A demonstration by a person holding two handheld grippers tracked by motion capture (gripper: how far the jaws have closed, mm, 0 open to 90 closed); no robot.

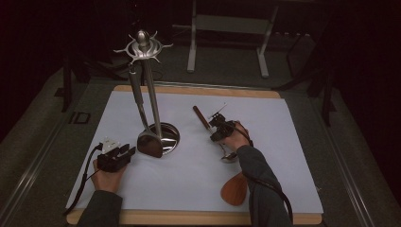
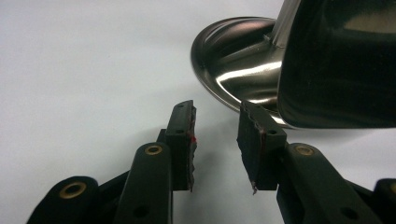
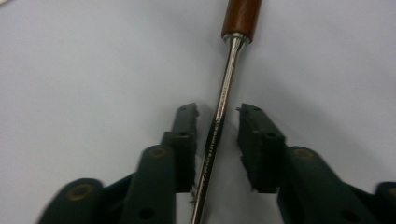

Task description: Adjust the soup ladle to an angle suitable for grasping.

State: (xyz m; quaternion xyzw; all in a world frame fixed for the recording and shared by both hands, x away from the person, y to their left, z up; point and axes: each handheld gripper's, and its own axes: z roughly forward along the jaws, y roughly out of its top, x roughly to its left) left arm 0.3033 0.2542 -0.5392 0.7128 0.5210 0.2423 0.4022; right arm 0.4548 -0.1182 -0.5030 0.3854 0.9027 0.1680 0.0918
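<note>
A spoon with a brown wooden handle (image 1: 200,116) and a steel shaft (image 3: 227,79) lies on the white mat (image 1: 283,142); its bowl (image 1: 230,156) points toward the person. My right gripper (image 1: 215,121) (image 3: 217,140) is low over it, its jaws either side of the shaft. A gap shows at the right pad, so it is open. My left gripper (image 1: 129,152) (image 2: 217,140) rests at the front left, open and empty, pointing at the round steel base (image 2: 233,60) of a utensil stand (image 1: 143,47). A steel turner (image 1: 150,144) (image 2: 341,65) hangs from the stand.
A wooden spatula head (image 1: 235,189) lies near the front edge, beside the right forearm. The mat covers a wooden board (image 1: 189,89). A metal frame (image 1: 227,28) stands behind the table in the dark.
</note>
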